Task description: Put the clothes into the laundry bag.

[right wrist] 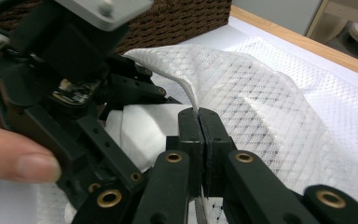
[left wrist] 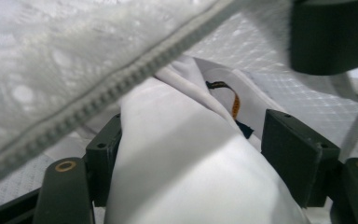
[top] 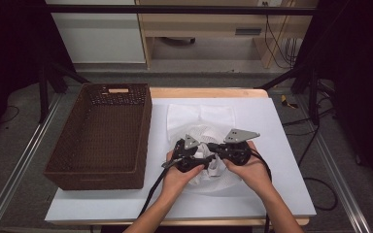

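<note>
On the bench [top: 272, 199], right of the brown woven basket [top: 102, 141], lies a white mesh laundry bag [top: 213, 177] with a folded white garment [left wrist: 186, 158] at its mouth. The right gripper [right wrist: 199, 119] is clamped on the bag's zippered edge [right wrist: 186, 91]. The left gripper [left wrist: 186, 140] stands parted around the garment, the pads not pressing it.

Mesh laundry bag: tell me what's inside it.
Inside the mesh laundry bag lies folded white clothing, between the open jaws of the left gripper. The right gripper pinches the bag's zipper edge. The mesh hides the rest.
</note>
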`<state>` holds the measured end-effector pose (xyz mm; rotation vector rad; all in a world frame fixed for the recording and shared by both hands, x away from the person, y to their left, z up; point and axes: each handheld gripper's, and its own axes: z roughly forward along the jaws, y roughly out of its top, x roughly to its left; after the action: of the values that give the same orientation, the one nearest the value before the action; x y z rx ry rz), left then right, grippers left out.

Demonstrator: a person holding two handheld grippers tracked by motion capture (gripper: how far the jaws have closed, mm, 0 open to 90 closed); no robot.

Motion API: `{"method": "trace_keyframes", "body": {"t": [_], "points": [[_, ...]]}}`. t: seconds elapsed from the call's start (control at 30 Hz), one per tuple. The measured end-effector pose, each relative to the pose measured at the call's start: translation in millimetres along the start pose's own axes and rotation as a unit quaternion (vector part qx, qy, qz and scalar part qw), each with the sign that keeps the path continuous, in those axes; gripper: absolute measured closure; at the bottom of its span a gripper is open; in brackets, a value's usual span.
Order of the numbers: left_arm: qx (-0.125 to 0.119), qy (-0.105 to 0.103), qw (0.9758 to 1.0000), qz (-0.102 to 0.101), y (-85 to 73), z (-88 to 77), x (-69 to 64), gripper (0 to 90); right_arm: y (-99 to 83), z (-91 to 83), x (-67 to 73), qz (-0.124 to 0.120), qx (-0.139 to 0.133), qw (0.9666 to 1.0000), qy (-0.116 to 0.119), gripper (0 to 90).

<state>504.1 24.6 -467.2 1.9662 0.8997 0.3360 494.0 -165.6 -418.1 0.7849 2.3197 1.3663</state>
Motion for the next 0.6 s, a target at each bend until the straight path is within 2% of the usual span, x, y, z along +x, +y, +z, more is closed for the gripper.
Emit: {"method": "trace_keyframes", "body": {"t": [0.13, 0.47, 0.6], "points": [[-0.014, -0.002, 0.9999, -0.005, 0.6, -4.9, -3.7, 24.3, 0.1, -0.7, -0.3, 0.002, -0.001, 1.0, -0.001, 89.1], [-0.019, 0.0, 0.9998, 0.011, -1.8, -17.1, -11.0, 23.8, 2.0, -1.9, 1.3, -0.001, -0.007, 1.0, 0.0, 89.3], [-0.023, 0.001, 0.9997, 0.011, -3.5, -22.1, -12.3, 23.9, 2.9, -1.8, 3.1, -0.005, -0.008, 1.0, 0.002, 89.3]]}}
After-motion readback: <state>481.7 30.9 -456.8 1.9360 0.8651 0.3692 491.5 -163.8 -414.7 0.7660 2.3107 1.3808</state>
